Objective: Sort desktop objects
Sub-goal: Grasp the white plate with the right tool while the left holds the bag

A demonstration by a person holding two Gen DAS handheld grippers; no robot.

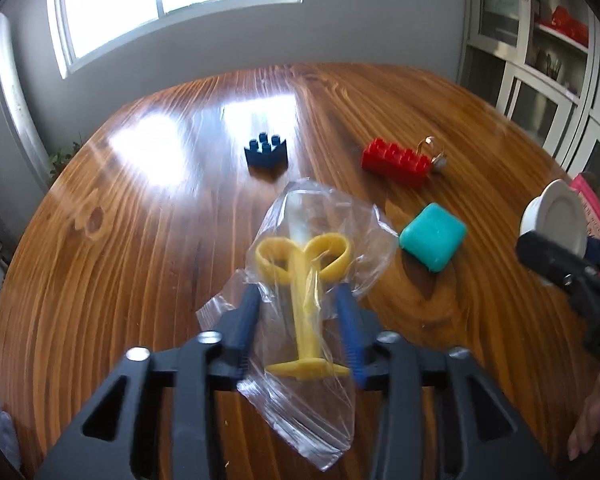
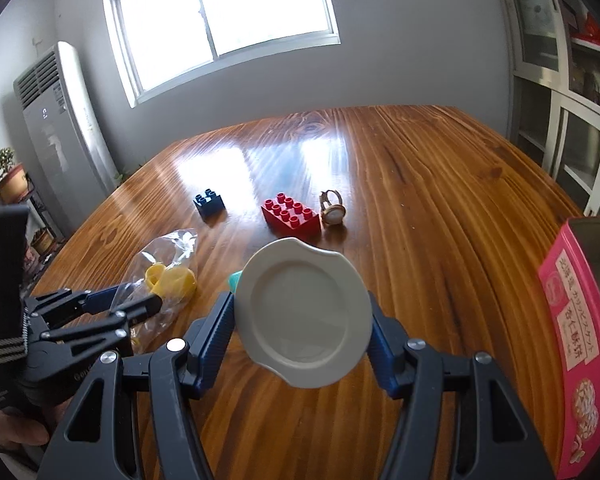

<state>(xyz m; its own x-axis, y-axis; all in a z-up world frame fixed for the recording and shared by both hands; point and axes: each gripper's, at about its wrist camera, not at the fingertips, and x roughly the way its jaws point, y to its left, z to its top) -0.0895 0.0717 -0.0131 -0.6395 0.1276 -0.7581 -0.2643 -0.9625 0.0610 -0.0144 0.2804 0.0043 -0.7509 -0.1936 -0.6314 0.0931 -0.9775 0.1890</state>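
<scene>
A clear plastic bag (image 1: 316,240) with a yellow scissor-like tool (image 1: 306,300) inside lies on the wooden table (image 1: 120,260). My left gripper (image 1: 297,292) straddles it with the blue pads apart on either side, open; the right wrist view shows the bag (image 2: 168,264) on the table in front of that gripper (image 2: 140,300). My right gripper (image 2: 298,304) is shut on a white round dish (image 2: 304,312), held tilted above the table and seen at the right edge in the left wrist view as the dish (image 1: 556,216).
Further back lie a dark blue brick (image 1: 266,154), a red brick (image 1: 396,160) and a wristwatch (image 2: 332,208). A teal block (image 1: 434,236) sits right of the bag. An open pink box (image 2: 580,320) stands at the table's right edge.
</scene>
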